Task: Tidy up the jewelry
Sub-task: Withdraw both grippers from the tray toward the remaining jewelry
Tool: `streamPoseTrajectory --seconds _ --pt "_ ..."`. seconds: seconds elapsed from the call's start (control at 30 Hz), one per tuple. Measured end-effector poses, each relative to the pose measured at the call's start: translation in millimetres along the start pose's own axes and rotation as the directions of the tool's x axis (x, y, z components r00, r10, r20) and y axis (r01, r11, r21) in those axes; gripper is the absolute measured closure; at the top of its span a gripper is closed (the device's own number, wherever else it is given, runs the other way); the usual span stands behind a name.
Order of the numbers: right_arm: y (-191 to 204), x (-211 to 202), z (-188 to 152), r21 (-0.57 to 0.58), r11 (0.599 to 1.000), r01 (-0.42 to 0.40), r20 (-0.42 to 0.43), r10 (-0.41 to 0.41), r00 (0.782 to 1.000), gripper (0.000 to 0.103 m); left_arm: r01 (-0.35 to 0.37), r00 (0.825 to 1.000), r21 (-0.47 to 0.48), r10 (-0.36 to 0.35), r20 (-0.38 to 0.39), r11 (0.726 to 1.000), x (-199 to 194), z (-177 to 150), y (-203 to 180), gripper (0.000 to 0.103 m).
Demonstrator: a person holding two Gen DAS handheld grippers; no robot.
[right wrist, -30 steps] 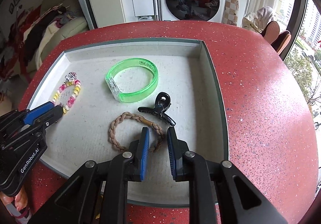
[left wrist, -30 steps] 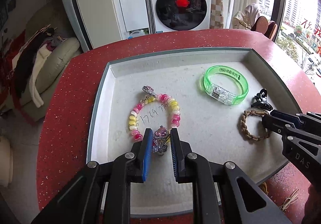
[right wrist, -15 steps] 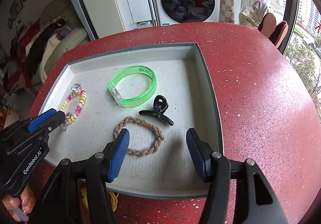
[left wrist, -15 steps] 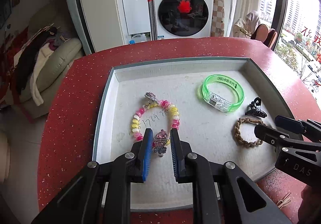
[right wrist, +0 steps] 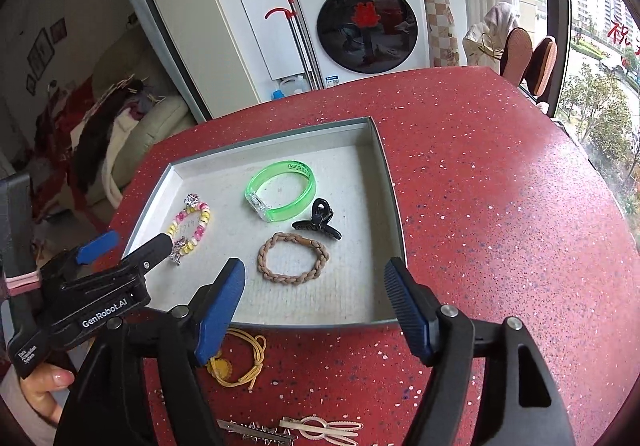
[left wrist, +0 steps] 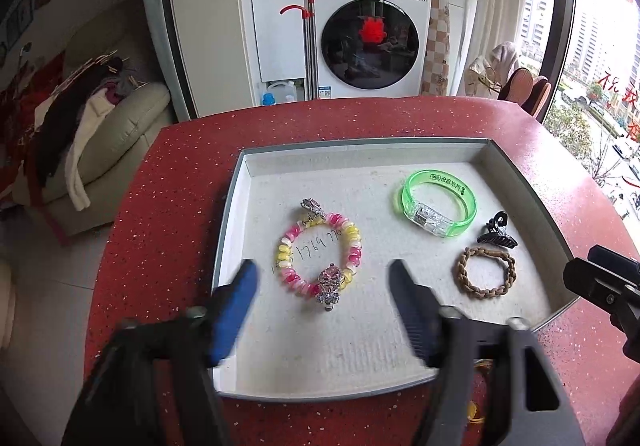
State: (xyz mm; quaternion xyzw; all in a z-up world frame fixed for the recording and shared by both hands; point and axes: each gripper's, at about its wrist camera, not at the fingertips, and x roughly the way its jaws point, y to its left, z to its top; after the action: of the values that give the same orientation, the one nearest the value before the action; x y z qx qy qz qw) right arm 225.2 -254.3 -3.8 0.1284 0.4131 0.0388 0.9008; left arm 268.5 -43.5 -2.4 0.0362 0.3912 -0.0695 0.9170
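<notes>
Both tools have just been opening, and nothing sits between the jaws of either one. The left gripper [left wrist: 322, 310] stands spread wide above the near part of the tray [left wrist: 230, 230], with the pink and yellow beaded bracelet [left wrist: 320, 258] lying flat on the tray floor just beyond its fingers, free of the pads. The right gripper [right wrist: 312, 306] is also spread, hanging over the tray's near edge; the braided brown bracelet [right wrist: 294, 256] lies flat just past it, untouched.

Four pieces lie in the tray, well apart from one another (likely so each stays easy to see and pick out): the beaded bracelet to the left, the green bangle [left wrist: 438, 202] at the far right, the black hair claw [left wrist: 496, 232] beside it, and the braided one nearest on the right.

A yellow hair tie [right wrist: 240, 364] and some hair clips [right wrist: 316, 428] lie on the red table [right wrist: 500, 226], near side, outside the tray, so I judge the sorting unfinished.
</notes>
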Motion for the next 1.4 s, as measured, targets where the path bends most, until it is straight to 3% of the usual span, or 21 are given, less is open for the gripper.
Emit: streamPoseTrajectory --seconds 0.07,0.4,0.43,0.47,0.5,0.6,0.73,0.9,1.4 --pt "-1.0 -5.3 -5.2 0.005 1.0 -0.007 0.0 0.007 1.0 0.026 -0.011 0.999 -0.016 0.012 0.052 1.0 -12.8 -1.9 2.4 0.0" --pt "-10.0 -25.9 -42.2 0.027 0.996 -0.088 -0.019 0.088 0.996 0.019 0.01 1.0 0.009 -0.01 0.027 1.0 -45.4 -23.7 3.8 0.0" --pt "-11.4 -28.0 -46.1 0.026 0.995 -0.094 -0.015 0.095 0.995 0.015 0.012 1.0 0.008 -0.013 0.023 1.0 -48.5 -28.7 3.5 0.0" --pt "-12.4 -30.3 -51.2 0.026 0.994 -0.101 -0.011 0.102 0.995 0.003 0.014 1.0 0.006 -0.014 0.017 1.0 -51.2 -33.3 3.5 0.0" --pt "-13.5 -32.4 -55.2 0.028 0.994 -0.109 -0.008 0.109 0.994 0.001 0.019 1.0 0.001 -0.019 0.009 1.0 -53.5 -38.2 3.8 0.0" --pt "-15.4 -38.8 -67.5 0.022 0.993 -0.116 -0.001 0.116 0.993 0.0 0.047 0.999 -0.016 -0.048 -0.024 0.999 -58.5 -53.0 4.6 0.0" --pt "-13.7 -39.9 -81.3 -0.028 0.995 -0.101 -0.056 0.099 0.994 0.0 0.061 0.996 -0.038 -0.063 -0.06 0.997 -63.1 -71.9 3.7 0.0" --pt "-13.0 -42.9 -98.0 -0.083 0.993 -0.082 -0.09 0.075 0.993 0.0 0.037 0.996 -0.073 -0.042 -0.08 0.997 -67.2 -91.2 2.2 0.0" --pt "-16.7 -30.0 -108.8 -0.243 0.969 -0.036 -0.16 -0.004 0.987 0.0 0.04 0.986 -0.079 -0.052 -0.158 0.996 -58.0 -110.3 -2.1 0.0"
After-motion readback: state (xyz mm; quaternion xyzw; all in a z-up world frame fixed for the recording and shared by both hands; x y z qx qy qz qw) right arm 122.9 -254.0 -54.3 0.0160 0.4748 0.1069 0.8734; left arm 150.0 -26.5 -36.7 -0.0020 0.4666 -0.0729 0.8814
